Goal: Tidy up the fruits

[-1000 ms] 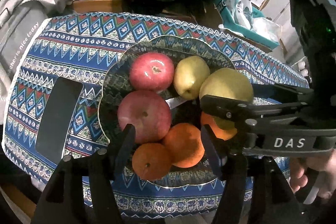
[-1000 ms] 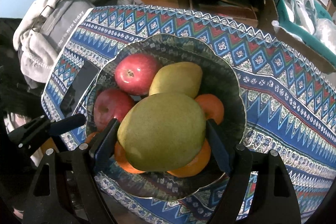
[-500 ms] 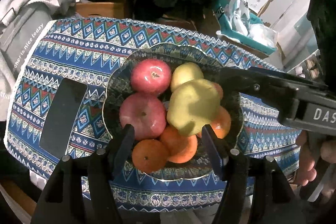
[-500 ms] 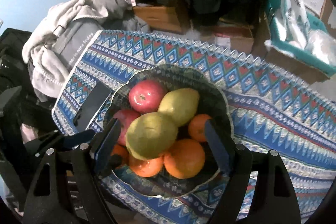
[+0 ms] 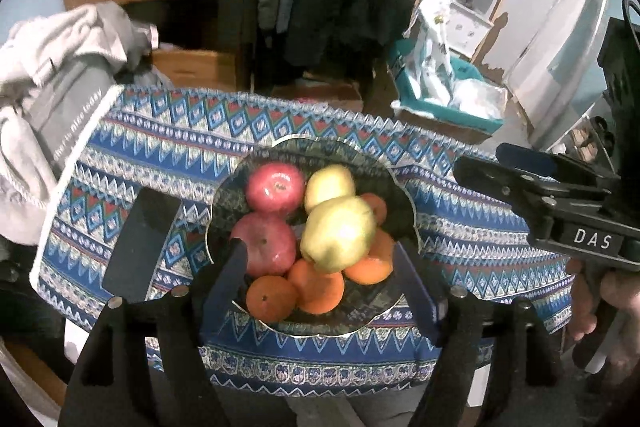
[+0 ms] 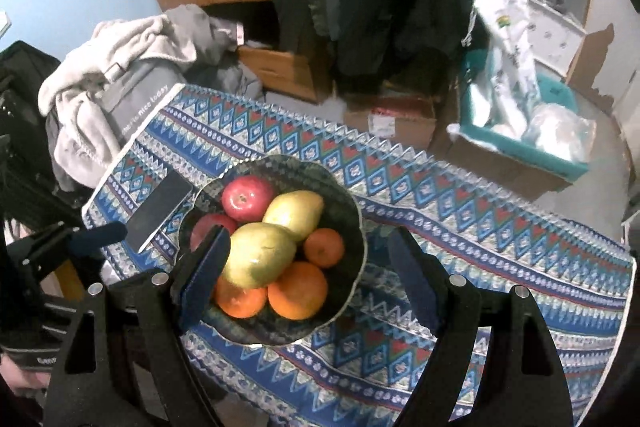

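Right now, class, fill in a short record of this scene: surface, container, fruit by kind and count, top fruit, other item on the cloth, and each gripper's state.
surface: patterned tablecloth
container: dark scalloped bowl on the cloth
apples: two red, at the bowl's left
pears: two yellow-green
oranges: four in view
top fruit: large pear resting on the oranges
other item: dark phone left of the bowl
left gripper: empty, jaws opening
right gripper: open, empty

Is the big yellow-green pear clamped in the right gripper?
No, the big yellow-green pear rests on the oranges in the dark patterned bowl, while the right gripper hangs open above it.
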`<action>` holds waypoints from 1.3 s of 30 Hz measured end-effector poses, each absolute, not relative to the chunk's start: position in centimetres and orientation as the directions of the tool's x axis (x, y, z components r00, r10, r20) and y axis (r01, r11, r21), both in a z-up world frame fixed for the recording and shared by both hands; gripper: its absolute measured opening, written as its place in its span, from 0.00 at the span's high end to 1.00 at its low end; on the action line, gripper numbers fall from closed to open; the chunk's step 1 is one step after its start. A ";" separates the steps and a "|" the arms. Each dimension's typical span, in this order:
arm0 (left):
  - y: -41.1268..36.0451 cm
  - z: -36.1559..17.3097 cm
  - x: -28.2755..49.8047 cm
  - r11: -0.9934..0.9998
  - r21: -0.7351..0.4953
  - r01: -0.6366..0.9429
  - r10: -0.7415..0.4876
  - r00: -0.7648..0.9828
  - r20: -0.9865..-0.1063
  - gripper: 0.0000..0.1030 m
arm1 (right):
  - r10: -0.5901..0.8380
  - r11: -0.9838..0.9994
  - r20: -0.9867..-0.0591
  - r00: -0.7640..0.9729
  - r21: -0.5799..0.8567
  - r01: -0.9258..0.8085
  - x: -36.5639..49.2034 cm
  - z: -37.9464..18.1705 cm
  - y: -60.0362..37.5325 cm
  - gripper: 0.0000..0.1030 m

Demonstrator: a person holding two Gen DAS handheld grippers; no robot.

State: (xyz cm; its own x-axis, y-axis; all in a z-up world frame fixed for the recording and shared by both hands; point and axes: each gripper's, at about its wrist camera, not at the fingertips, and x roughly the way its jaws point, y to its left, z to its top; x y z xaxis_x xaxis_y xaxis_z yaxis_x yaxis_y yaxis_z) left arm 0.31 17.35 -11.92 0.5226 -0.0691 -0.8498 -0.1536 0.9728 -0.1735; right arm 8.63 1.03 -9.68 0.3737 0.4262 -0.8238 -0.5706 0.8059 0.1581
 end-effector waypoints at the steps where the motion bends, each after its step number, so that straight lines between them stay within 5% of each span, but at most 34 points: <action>1: 17.1 -11.5 0.2 0.975 -0.167 -0.149 -0.063 0.530 -0.846 0.26 | 0.428 0.806 -0.819 0.382 0.155 -0.571 8.5 -9.2 0.7 0.21; 39: 10.4 -1.6 -2.6 0.994 -0.095 -0.050 -0.026 0.743 -0.669 0.02 | 0.436 0.848 -0.640 0.633 0.057 -0.526 3.3 0.5 -9.4 0.21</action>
